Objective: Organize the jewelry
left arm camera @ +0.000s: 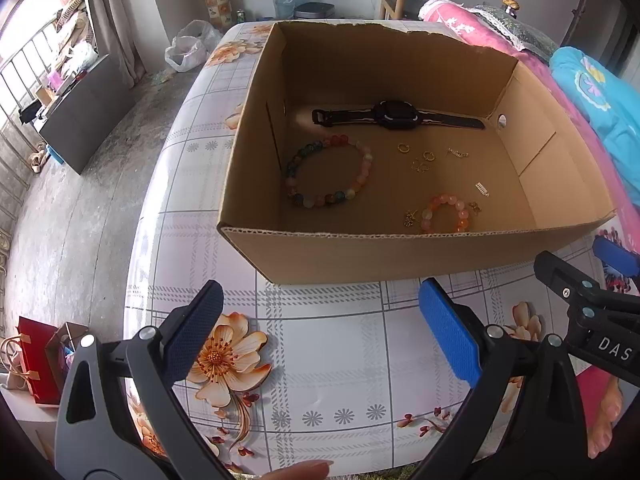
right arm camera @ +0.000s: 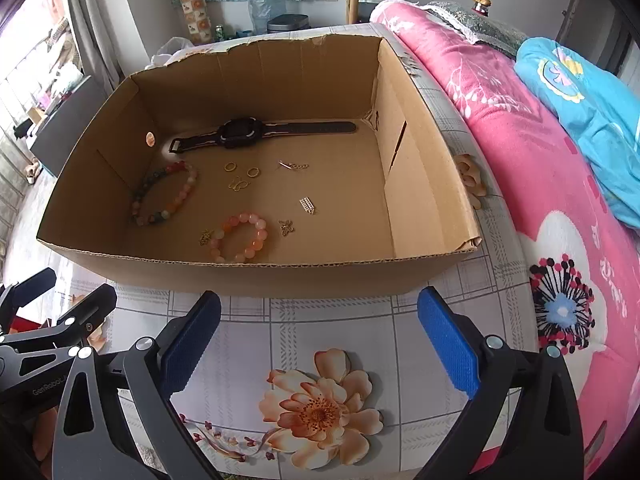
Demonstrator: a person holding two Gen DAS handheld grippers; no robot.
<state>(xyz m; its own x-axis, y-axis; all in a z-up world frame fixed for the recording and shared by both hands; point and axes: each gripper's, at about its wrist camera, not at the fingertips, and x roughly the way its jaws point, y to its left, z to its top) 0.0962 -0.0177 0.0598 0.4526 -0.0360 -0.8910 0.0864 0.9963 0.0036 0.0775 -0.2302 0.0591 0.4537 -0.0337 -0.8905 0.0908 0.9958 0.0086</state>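
An open cardboard box [left arm camera: 304, 256] stands on a worktop [left arm camera: 328, 344] covered with a floral, grid-patterned cloth; all of the jewelry lies on the box floor. A black watch [left arm camera: 396, 115] lies flat along the far wall with its strap extended to both sides. Near the left wall lies a large multicoloured bead bracelet [left arm camera: 329, 171], and close to the near wall a smaller orange-pink bead bracelet [left arm camera: 445, 213]. Between them and the watch lie several small gold rings [left arm camera: 416, 157], with a short gold chain piece [left arm camera: 458, 153] just to their right and a small silver rectangular charm [left arm camera: 482, 189] farther toward the near right. Two small gold charms [right arm camera: 286, 227] flank the smaller bracelet, one on each side. The left gripper [left arm camera: 320, 336] hovers over the worktop in front of the box's near wall, its blue-padded fingers [left arm camera: 448, 332] spread wide and holding nothing. The right gripper [right arm camera: 320, 336] hovers likewise beside it, its fingers [right arm camera: 448, 336] also wide apart and empty; neither touches the box. Each gripper shows at the edge of the other's view. To the right of the worktop lies a bed with a pink floral quilt [right arm camera: 532, 152] and a blue blanket [right arm camera: 592, 96]. A fingertip [left arm camera: 304, 470] shows at the lower edge of the left wrist view.
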